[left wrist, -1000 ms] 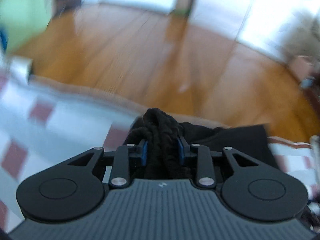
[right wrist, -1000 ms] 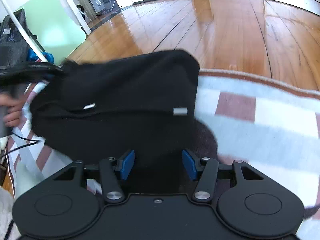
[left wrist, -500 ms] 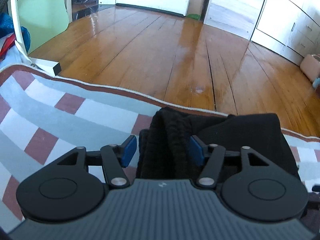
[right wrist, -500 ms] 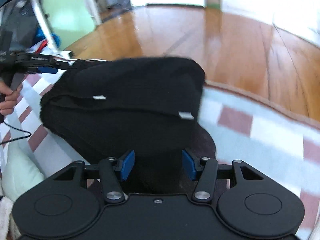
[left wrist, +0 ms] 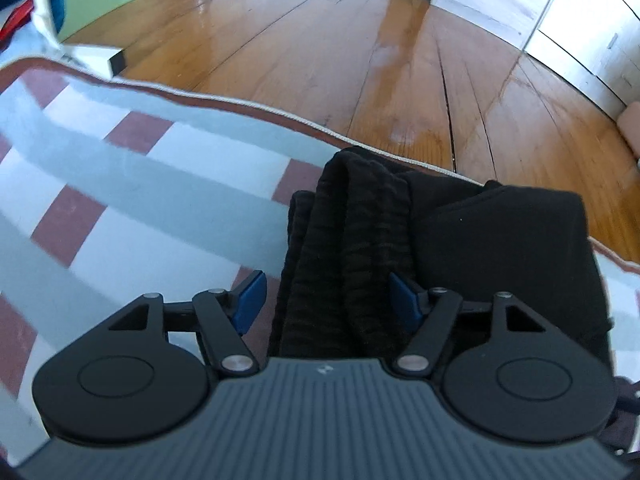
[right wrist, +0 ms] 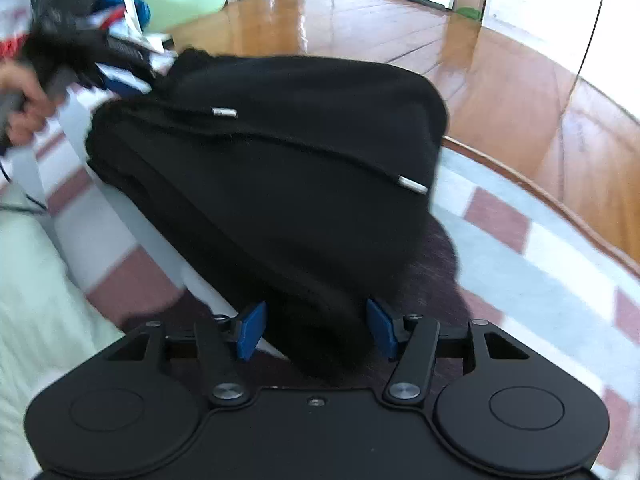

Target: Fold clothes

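both wrist views angled down, close over black garment, shared

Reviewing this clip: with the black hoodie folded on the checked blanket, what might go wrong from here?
1. The left gripper is opening around the ribbed hem; the bunched folds may spring apart.
2. The hoodie lies near the blanket's edge and could slide toward the wood floor.
3. The loose drawstring tips could snag the right gripper.

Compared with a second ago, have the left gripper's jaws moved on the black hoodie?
Yes. The left gripper jaws were pinched on the black hoodie's ribbed hem; now they are opening, with checked blanket visible between the left pad and the fabric.
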Tool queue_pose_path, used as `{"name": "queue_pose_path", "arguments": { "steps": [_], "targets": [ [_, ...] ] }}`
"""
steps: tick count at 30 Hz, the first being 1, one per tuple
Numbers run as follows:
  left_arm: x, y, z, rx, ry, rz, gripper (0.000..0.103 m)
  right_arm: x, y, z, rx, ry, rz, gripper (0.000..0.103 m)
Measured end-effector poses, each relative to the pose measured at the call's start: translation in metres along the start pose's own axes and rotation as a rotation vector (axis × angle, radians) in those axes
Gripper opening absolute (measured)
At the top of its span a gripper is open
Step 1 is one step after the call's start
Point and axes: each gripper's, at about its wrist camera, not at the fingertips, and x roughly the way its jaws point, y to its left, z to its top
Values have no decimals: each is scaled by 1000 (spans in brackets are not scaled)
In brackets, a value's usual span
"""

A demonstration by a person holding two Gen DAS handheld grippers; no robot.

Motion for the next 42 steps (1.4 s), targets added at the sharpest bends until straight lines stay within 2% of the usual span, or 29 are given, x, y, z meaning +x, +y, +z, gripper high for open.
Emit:
{"name": "queue_pose_path", "arguments": {
  "steps": [2, 4, 6, 8, 10, 12, 15, 16, 17, 18, 19, 20, 22, 27, 28, 29, 30, 31, 32, 33, 35, 36, 38, 39, 40, 42],
  "targets": [
    [-14, 18, 0, -123, -1, -58, 68, -9, 3, -1, -14, 2, -68, 61],
    [-25, 36, -4, -218, -3, -132, 69, -22, -2, 1, 13, -32, -6, 62],
    [-23, 54, -11, -304, 52, -226, 71, -30, -14, 6, 85, -61, 58, 65],
    [-15, 66, -17, -380, 108, -277, 71, -28, -31, 11, 204, -76, 114, 70],
    [-11, 68, -22, -401, 122, -270, 71, -18, -44, 13, 299, -62, 150, 70],
    [-7, 62, -21, -346, 132, -225, 71, -3, -38, 13, 269, -8, 94, 70],
    [-2, 54, -21, -290, 142, -185, 76, 7, -8, 7, 62, 8, -16, 65],
    [-1, 52, -22, -280, 143, -177, 76, 8, 0, 5, -2, 6, -72, 55],
    [1, 50, -23, -277, 144, -156, 76, 6, 1, 2, -8, -7, -99, 38],
    [4, 48, -24, -275, 151, -131, 76, 5, 1, 0, -2, -16, -119, 26],
    [8, 46, -26, -270, 163, -112, 77, 5, -5, -3, 57, -5, -104, 21],
    [11, 46, -28, -273, 173, -102, 78, 6, -11, -5, 105, 5, -92, 20],
    [12, 50, -30, -296, 179, -106, 79, 8, -11, -6, 92, 29, -100, 20],
    [3, 56, -30, -315, 171, -136, 79, 8, 14, -7, -111, 82, -201, 20],
    [1, 57, -30, -324, 166, -148, 76, 4, 13, -8, -113, 87, -194, 24],
    [-2, 60, -29, -341, 149, -168, 75, -2, 6, -8, -79, 72, -156, 37],
    [-7, 63, -28, -365, 120, -196, 75, -9, -1, -8, -36, 54, -114, 44],
    [-12, 67, -27, -386, 96, -225, 76, -18, -13, -9, 50, 21, -53, 55],
    [-15, 70, -26, -397, 83, -250, 76, -27, -26, -9, 138, -12, 8, 61],
    [-17, 73, -26, -404, 74, -272, 77, -33, -41, -9, 240, -46, 63, 64],
    [-13, 73, -26, -391, 110, -291, 77, -43, -70, -10, 442, -110, 173, 73],
    [-9, 73, -27, -380, 136, -296, 77, -39, -81, -11, 530, -111, 218, 75],
    [6, 72, -31, -383, 212, -319, 79, -24, -96, -13, 623, -68, 289, 77],
    [14, 72, -34, -387, 254, -332, 79, -20, -95, -15, 613, -58, 279, 76],
    [22, 73, -37, -414, 280, -347, 85, -16, -94, -17, 603, -48, 269, 77],
    [34, 81, -47, -508, 305, -382, 85, -8, -92, -20, 585, -31, 254, 77]
  ]
}}
